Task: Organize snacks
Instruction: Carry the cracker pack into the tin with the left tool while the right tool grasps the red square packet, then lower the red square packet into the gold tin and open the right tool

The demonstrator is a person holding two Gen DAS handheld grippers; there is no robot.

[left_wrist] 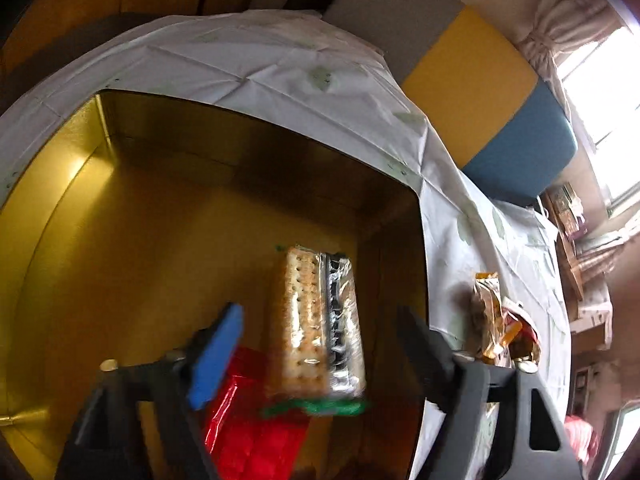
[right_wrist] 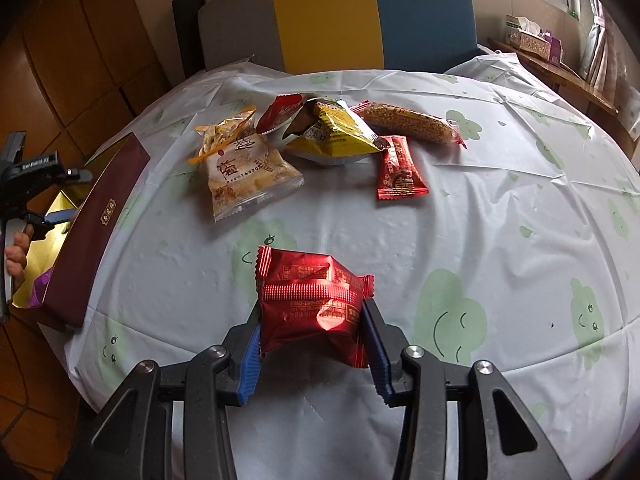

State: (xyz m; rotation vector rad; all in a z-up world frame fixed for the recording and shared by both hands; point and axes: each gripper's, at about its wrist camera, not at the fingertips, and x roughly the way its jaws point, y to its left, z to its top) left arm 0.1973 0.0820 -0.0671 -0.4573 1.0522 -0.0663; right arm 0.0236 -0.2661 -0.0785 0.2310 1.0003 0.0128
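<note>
Seven snack packs lie on the tablecloth point(right_wrist: 480, 220): three red packets point(right_wrist: 312, 304) point(right_wrist: 400, 170) point(right_wrist: 280, 112), one yellow bag point(right_wrist: 340, 136), two clear bags point(right_wrist: 248, 176) point(right_wrist: 224, 128) and one long bar point(right_wrist: 412, 122). One box point(left_wrist: 120, 240) at its left edge holds two packs: one cracker pack point(left_wrist: 312, 320) and one red packet point(left_wrist: 248, 432).
</note>
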